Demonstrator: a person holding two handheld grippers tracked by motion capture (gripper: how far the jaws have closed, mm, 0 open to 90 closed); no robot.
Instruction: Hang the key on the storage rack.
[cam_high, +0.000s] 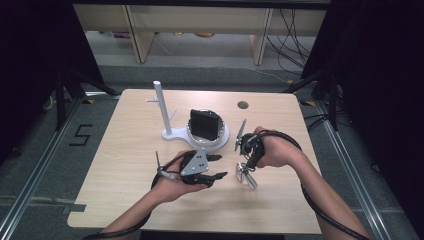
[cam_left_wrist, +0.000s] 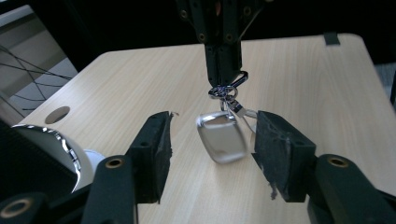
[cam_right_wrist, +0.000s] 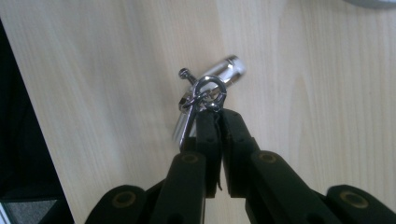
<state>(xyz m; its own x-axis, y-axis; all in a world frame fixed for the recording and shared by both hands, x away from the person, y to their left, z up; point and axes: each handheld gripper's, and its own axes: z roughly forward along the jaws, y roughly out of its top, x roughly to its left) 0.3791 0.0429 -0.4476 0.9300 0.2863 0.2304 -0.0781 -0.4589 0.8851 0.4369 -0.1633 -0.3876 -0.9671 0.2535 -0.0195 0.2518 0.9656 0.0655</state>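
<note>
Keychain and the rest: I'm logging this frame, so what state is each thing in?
Keychain: hanging by its clasp, above the table.
Right tongs: shut on the keychain's clasp.
Left tongs: open, pads either side of the tag, not pressing.
White stand: upright, pegs bare.

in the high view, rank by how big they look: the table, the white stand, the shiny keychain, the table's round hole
1. table
2. white stand
3. shiny keychain
4. round hole, which sits farther from the camera, so that gap is unsure
</note>
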